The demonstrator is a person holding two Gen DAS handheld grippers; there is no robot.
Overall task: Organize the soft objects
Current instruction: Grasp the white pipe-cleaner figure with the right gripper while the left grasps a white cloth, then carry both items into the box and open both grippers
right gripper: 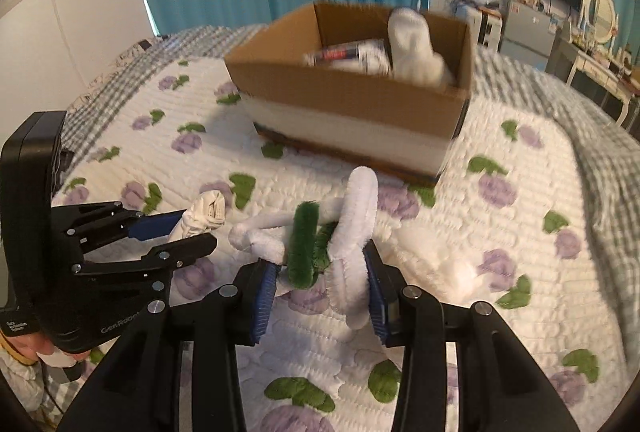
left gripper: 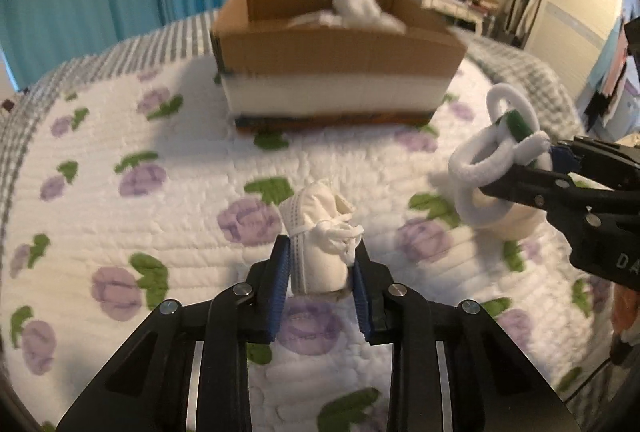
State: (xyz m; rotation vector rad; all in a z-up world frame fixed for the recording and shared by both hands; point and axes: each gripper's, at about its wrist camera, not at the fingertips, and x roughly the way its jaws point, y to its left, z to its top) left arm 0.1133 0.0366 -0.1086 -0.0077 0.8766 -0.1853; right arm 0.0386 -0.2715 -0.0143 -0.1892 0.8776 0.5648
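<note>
Cardboard box (right gripper: pixel 352 104) on bed (left gripper: pixel 120 160): white socks (right gripper: pixel 416 48) already inside; left tool (left gripper: pixel 320 272) pinching small white shoe (left gripper: pixel 316 232), right tool (right gripper: pixel 320 288) pinching fuzzy wire toy (right gripper: pixel 344 232), both unboxed.

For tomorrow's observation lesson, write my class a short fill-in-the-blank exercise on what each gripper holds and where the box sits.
1. The left gripper has its jaws closed on a small white ____.
2. The fuzzy loops in the right gripper are white and ____.
3. The cardboard box stands on the flowered ____.
4. The box is ____ at the top.

Missing words: shoe; green; quilt; open
</note>
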